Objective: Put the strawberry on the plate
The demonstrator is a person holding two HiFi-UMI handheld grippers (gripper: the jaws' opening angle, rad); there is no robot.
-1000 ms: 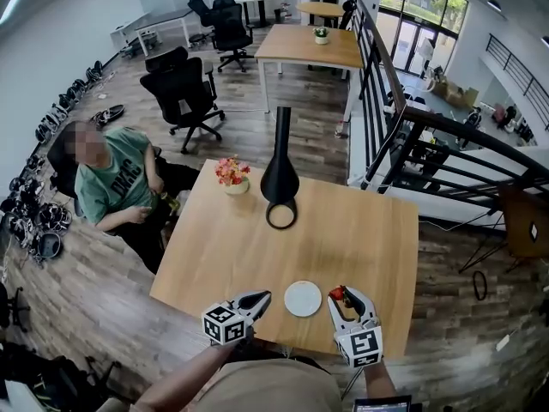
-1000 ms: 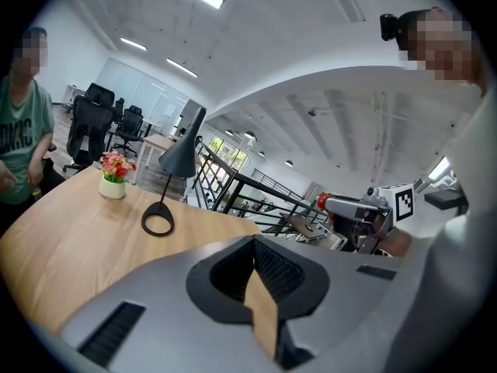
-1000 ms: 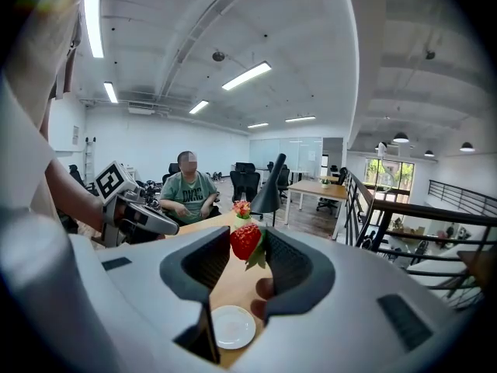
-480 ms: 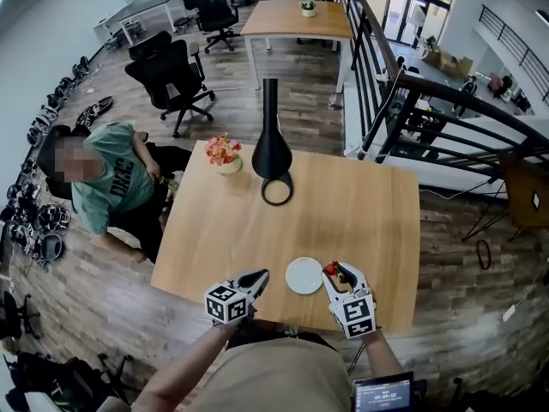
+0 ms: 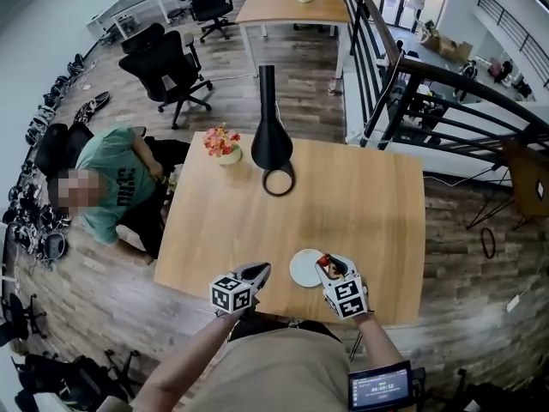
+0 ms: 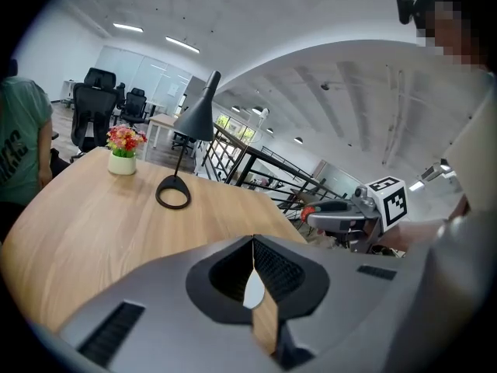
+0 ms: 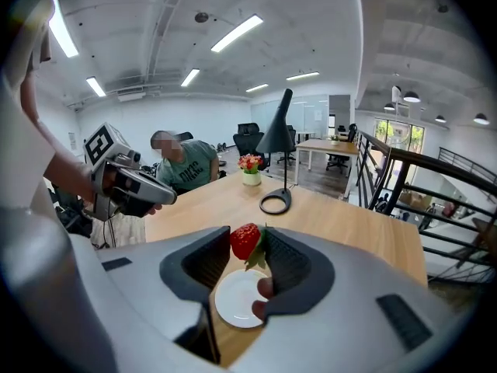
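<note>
1. Strawberry (image 7: 245,241) work happens at the near edge of the wooden table (image 5: 343,204), the largest thing in view. A black lamp (image 5: 271,140) and a small flower pot (image 5: 223,147) stand at its far side, well apart from the action.
2. Of the two tools, the left gripper (image 6: 253,247) has its jaws pressed fully together with nothing between them. It hangs over the near table edge, to the left of the plate.
3. The right gripper (image 7: 247,249) has its jaws roughly halfway apart, both pads bearing on the strawberry, which it holds in the air.
4. The white plate (image 5: 303,269) lies flat and bare near the table's front edge. The right gripper view shows it directly below the jaw gap, while the head view puts the fruit over the plate's right rim, not yet set down.
5. As for handling, the strawberry is likely light, soft and easily bruised, with slightly slick skin. The red body is the place to hold it, with a gentle squeeze. The leaves offer no grip.
6. Its long axis appears to run across the jaw gap. The green leaves sit low against the right pad, and the red end points toward the left pad and slightly upward. Once released it would probably lie on its side and might roll.
</note>
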